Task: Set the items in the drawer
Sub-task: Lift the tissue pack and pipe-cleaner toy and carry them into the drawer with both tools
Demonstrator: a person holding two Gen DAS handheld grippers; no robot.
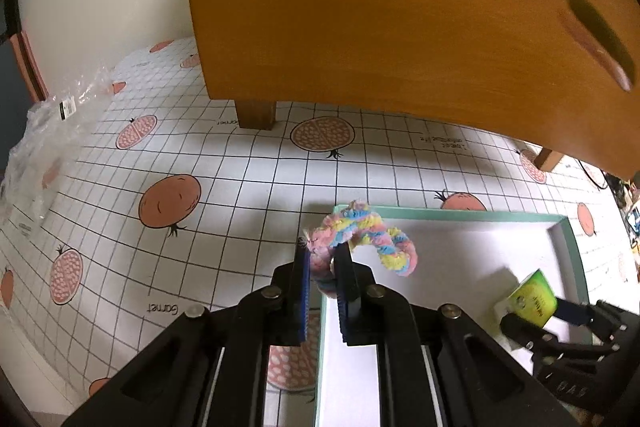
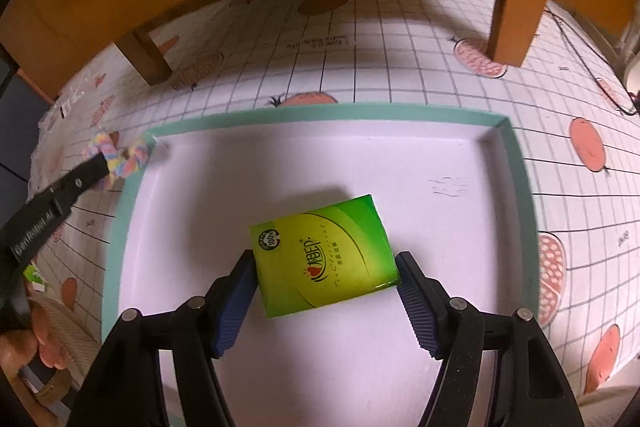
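A pastel fuzzy scrunchie [image 1: 372, 231] hangs over the near left corner of a teal-rimmed white drawer tray [image 1: 460, 214], with my left gripper [image 1: 322, 251] shut on it. In the right wrist view, the scrunchie [image 2: 120, 155] and left gripper [image 2: 96, 163] sit at the tray's [image 2: 328, 111] far left corner. A green tissue pack [image 2: 320, 239] is pinched by its sides in my right gripper [image 2: 326, 259], low over the tray's white floor. From the left wrist view, the pack [image 1: 534, 295] tilts in the right gripper [image 1: 544, 315].
A wooden cabinet [image 1: 380, 7] with a handle slot [image 1: 600, 39] stands on legs [image 2: 514, 27] just behind the tray. A pomegranate-print grid cloth [image 1: 200, 167] covers the table. Crinkled clear plastic [image 1: 40, 131] lies far left. A hand [image 2: 24, 343] shows bottom left; a cable [image 2: 592, 67] runs at right.
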